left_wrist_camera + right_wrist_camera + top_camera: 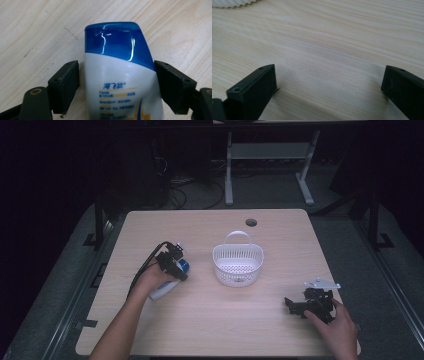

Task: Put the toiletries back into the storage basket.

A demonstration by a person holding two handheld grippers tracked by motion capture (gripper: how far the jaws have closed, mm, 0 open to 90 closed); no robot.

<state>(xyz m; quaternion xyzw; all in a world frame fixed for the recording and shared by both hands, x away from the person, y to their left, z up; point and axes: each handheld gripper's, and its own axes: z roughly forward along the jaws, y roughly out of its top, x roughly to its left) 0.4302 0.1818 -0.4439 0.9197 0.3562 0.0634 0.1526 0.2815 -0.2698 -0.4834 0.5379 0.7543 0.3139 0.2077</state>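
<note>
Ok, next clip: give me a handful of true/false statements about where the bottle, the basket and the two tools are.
1. The bottle lies on the table between the left tool's jaws. True.
2. The bottle's cap is red. False: it is blue.
3. The white basket already holds the bottle. False: the bottle lies on the table to its left; the basket looks empty.
4. The right tool has its jaws wide apart over bare wood. True.
5. The right tool is holding the basket's handle. False: it sits near the table's right front corner, apart from the basket.
</note>
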